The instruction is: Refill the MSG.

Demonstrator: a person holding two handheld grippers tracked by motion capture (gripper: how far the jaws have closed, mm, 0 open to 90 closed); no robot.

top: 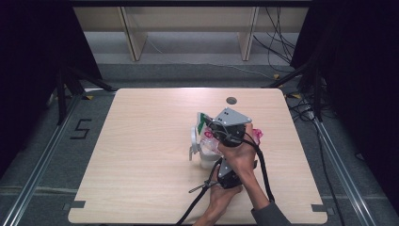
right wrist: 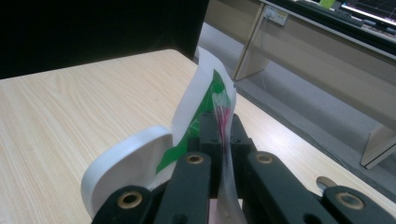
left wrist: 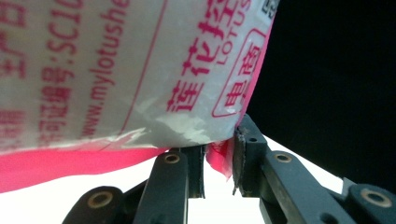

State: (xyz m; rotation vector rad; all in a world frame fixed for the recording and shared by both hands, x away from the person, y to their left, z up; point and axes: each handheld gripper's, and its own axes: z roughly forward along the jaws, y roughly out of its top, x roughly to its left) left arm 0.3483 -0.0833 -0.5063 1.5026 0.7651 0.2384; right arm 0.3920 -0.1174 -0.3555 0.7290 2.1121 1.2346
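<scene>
A thin plastic bag (left wrist: pixel 116 70), white with pink print and a pink edge, is held up between both grippers right of the table's middle (top: pixel 209 137). My left gripper (left wrist: pixel 219 179) is shut on a bunched pink fold at the bag's lower edge. It is the nearer of the two in the high view (top: pixel 228 176). My right gripper (right wrist: pixel 223 126), the one with the grey plate (top: pixel 231 117), is shut on the bag's clear film beside a white and green card (right wrist: pixel 201 100). A white rounded plastic piece (right wrist: pixel 126 170) sits just left of its jaws.
The light wooden table (top: pixel 141 155) has a round cable hole (top: pixel 231 100) near its far edge. Black cables (top: pixel 263 172) trail from the grippers toward the near edge. Wooden shelf legs (top: pixel 134 40) and dark curtains stand beyond the table.
</scene>
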